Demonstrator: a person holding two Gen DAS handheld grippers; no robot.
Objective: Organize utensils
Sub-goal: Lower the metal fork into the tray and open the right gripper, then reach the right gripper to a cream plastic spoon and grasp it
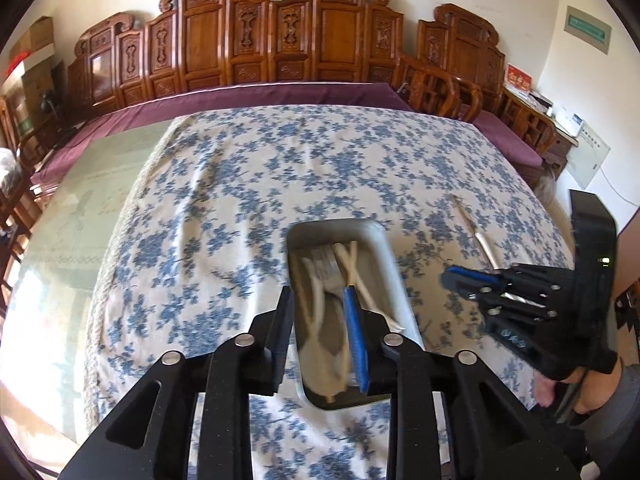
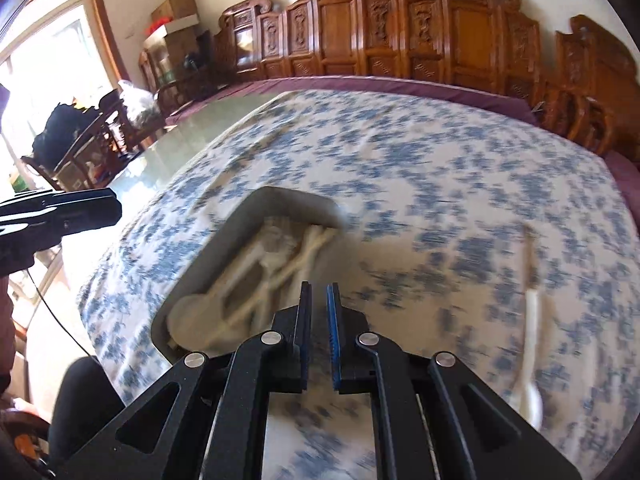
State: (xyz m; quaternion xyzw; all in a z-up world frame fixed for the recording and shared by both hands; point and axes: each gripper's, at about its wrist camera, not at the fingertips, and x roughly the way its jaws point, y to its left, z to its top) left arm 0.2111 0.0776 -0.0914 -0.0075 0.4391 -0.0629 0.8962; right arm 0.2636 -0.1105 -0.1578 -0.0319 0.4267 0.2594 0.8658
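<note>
Black linkage arms filled the bottom of the left wrist view, and the left gripper [image 1: 320, 300] hung right over the near end of the grey tray [image 1: 394, 264], jaws spread apart with nothing pinched between them. Down in that tray lay the utensils: a metal fork [image 1: 330, 268], pale chopsticks [image 1: 358, 276] crossing beside it, and a pale spoon [image 1: 320, 344] toward the lower end. Off to the right of the frame, one more utensil [image 1: 478, 236] rested alone on the blue-flowered tablecloth [image 1: 224, 216], well apart from the tray. The right gripper [image 1: 450, 278] came in from the right edge, pointing toward the tray.

Over in the right wrist view, everything was blurred. That right gripper [image 2: 319, 292] had its jaws nearly pressed together, a thin slit left and nothing in it. The tray [image 2: 248, 208] sat in the centre-left, just beyond the tips, and the lone utensil [image 2: 532, 308] stretched along the cloth at the right. Carved wooden panels [image 2: 400, 32] lined the top behind the surface.
</note>
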